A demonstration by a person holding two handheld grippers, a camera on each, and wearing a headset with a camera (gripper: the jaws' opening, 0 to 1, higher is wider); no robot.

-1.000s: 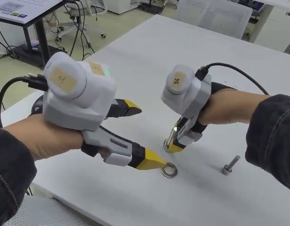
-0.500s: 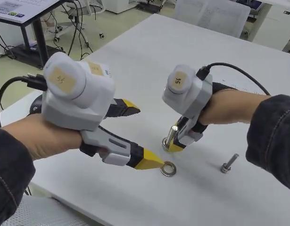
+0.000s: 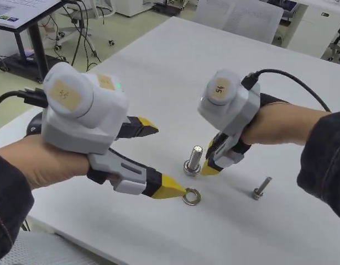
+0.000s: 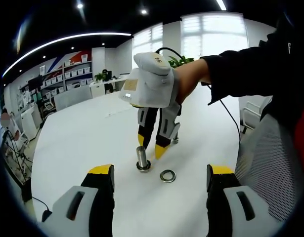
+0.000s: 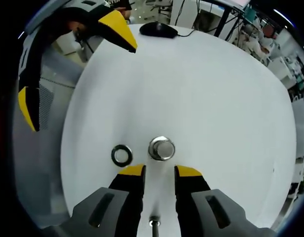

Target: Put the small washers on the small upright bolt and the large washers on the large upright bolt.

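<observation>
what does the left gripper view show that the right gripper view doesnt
From the left gripper view: the right gripper, jaws a little apart beside the bolt, plus the hand holding it and its cable. From the right gripper view: the left gripper, jaws wide apart, and a mouse on the table beyond. Shared: the upright bolt and a washer lying flat beside it, not touching.
</observation>
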